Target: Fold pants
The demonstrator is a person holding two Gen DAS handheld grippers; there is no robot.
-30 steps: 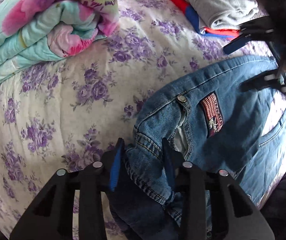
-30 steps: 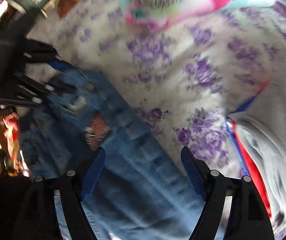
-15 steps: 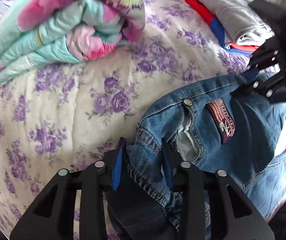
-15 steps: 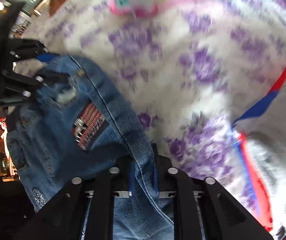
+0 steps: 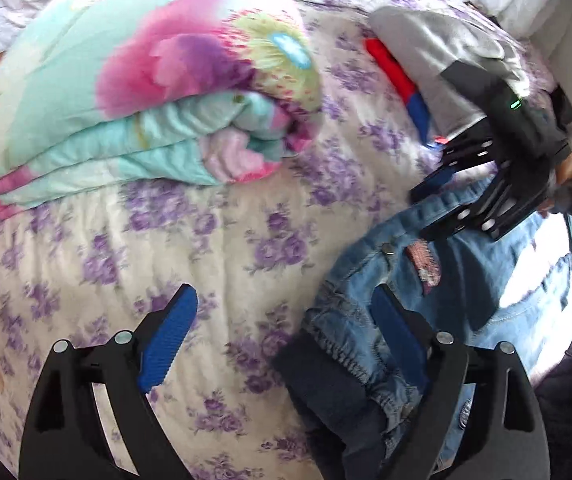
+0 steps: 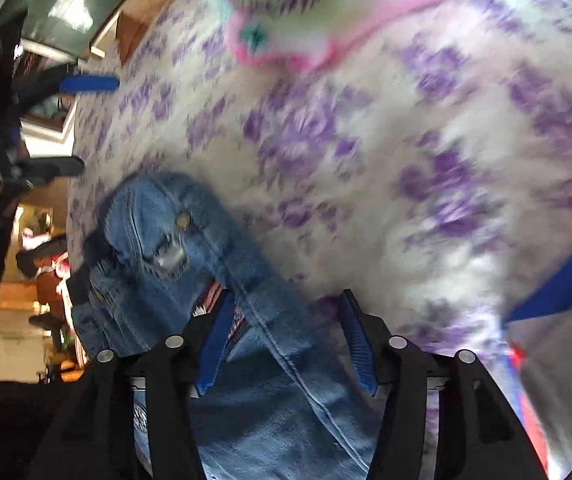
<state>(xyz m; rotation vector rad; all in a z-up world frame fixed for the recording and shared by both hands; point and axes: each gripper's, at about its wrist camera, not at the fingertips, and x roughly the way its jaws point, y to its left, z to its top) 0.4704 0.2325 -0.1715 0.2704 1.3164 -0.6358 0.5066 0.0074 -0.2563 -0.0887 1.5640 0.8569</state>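
The jeans lie bunched on the bed, at its near edge toward the person, the waistband with its metal button turned up and a red woven patch just beside the fly. In the right wrist view the same jeans spread out under the camera, the waistband seam running between the blue pads.

The left gripper has just been opening and now stands spread wide. Its left pad hangs over bare sheet, its right pad over the crumpled waistband, and neither presses on the denim. The right gripper has also just been opening, and its jaws stand partly apart. The waistband edge lies between the pads, but they do not clamp it; a gap shows on the right side. From the left wrist view the right gripper sits at the far end of the waistband, with a bit of the person's hand behind it.

Farther up the bed, a folded quilt in mint and pink lies toward the far left corner. A stack of folded clothes, grey over red and blue, lies toward the far right, well apart from the jeans.
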